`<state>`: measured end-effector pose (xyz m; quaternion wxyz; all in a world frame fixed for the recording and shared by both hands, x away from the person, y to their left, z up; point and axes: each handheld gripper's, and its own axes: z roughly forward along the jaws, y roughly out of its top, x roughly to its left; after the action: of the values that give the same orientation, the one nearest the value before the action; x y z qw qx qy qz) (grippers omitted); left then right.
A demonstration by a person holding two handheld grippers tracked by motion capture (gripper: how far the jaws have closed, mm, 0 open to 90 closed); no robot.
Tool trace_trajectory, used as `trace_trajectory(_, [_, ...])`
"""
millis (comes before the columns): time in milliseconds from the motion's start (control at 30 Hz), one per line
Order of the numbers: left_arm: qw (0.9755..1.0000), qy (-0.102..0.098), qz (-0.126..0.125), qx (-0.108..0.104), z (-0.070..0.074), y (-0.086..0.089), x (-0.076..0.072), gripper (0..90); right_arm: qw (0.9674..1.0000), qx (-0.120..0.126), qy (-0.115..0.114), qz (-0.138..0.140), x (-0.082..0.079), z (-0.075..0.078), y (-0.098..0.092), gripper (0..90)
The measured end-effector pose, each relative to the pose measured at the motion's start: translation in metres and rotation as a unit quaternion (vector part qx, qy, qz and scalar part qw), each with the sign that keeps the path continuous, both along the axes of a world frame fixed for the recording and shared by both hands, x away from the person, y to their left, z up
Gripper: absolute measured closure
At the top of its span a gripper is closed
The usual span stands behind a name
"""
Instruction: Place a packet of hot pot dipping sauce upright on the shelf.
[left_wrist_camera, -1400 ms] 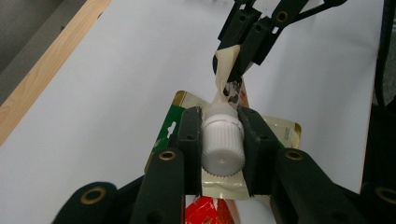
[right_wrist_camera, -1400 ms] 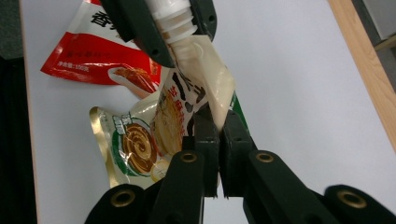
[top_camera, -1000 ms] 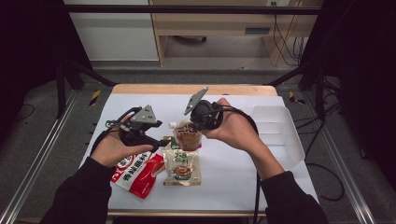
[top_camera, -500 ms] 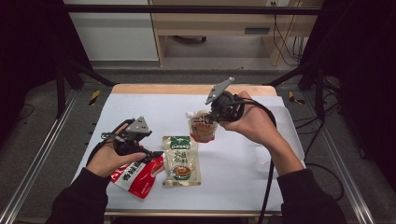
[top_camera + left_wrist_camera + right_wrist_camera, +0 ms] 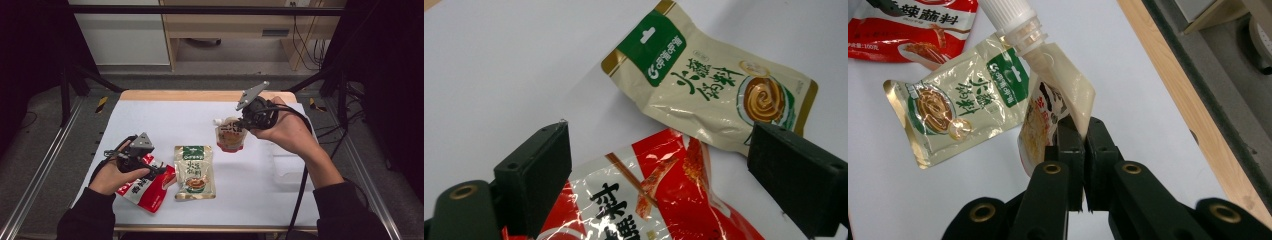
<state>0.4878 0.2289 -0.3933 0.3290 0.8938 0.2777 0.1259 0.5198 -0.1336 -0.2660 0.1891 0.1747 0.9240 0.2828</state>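
My right gripper (image 5: pixel 241 123) is shut on the edge of a beige spouted pouch (image 5: pixel 231 135) with a white screw cap, which hangs above the white table; its jaws pinch the pouch's side seam (image 5: pixel 1083 122). My left gripper (image 5: pixel 159 170) stands open just above a red snack pouch (image 5: pixel 150 189) at the front left. Its jaws have just been opening, and their pads press on nothing; the red pouch (image 5: pixel 659 200) lies under the gap. A flat beige sauce pouch (image 5: pixel 194 172) with a green header lies beside the red one, also seen beyond the left jaws (image 5: pixel 709 90).
A clear plastic tray (image 5: pixel 292 167) sits at the table's right side under the right forearm. The white table (image 5: pixel 165 120) ends in a wooden strip at the far edge. Metal frame rails run along both sides.
The left gripper drew away from the spouted pouch, down and left to the red pouch, jaws wider. The right gripper carried the spouted pouch to the right.
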Motion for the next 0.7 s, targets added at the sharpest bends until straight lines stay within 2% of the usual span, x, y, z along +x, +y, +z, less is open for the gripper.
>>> trace_trajectory(100, [0.9999, 0.0, 0.008, -0.006, -0.002, 0.003, 0.0, 10.7, 1.0, 0.005, -0.002, -0.003, -0.001, 0.002, -0.004, 88.6])
trace_trajectory(167, [0.9999, 0.0, 0.012, -0.005, -0.004, 0.005, -0.001, 10.7, 1.0, 0.006, -0.005, -0.005, -0.002, 0.004, -0.007, 88.6])
trace_trajectory(200, [0.9999, 0.001, 0.013, 0.003, -0.007, 0.005, -0.002, 10.5, 0.9999, 0.008, -0.006, -0.008, -0.002, 0.007, -0.01, 88.6])
trace_trajectory(367, [0.9999, 0.004, 0.009, 0.006, -0.011, 0.005, -0.004, 9.7, 0.9998, 0.01, -0.011, -0.014, -0.002, 0.012, -0.017, 88.6])
trace_trajectory(700, [0.9995, 0.007, 0.031, -0.002, -0.015, 0.018, -0.003, 9.1, 0.9984, 0.016, -0.041, -0.034, -0.002, 0.037, -0.04, 88.5])
